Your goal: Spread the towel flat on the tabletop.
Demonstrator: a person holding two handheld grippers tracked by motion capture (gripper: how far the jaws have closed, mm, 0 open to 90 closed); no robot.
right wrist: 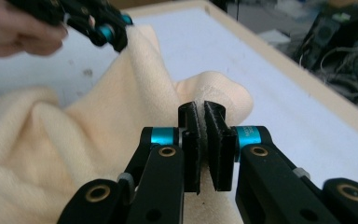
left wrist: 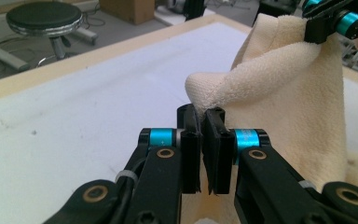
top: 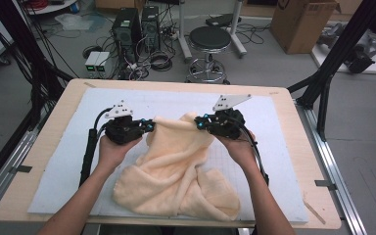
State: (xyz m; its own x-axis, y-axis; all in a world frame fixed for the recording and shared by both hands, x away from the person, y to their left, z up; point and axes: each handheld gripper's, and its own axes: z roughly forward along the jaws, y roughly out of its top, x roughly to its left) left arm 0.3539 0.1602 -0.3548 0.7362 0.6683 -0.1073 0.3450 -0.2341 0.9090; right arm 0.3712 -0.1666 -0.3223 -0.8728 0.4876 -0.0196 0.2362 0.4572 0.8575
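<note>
A cream fleece cloth [top: 176, 171] lies bunched on the white mat, its far edge lifted between the two grippers. My left gripper [top: 152, 126] is shut on the cloth's left corner; in the left gripper view the black jaws pinch a thin fold of the cloth [left wrist: 270, 93] at the left gripper [left wrist: 201, 114]. My right gripper [top: 199, 122] is shut on the opposite corner, and in the right gripper view the cloth [right wrist: 98, 130] runs between the pressed jaws of the right gripper [right wrist: 201, 109]. The rest of the cloth hangs and pools toward the near edge.
A white mat [top: 58, 161] covers a wooden tabletop [top: 293, 103]. Beyond the table stand a black stool [top: 209, 41], computer towers [top: 127, 27] with loose cables, and a cardboard box [top: 301, 22]. Black frame posts [top: 333, 58] flank the table.
</note>
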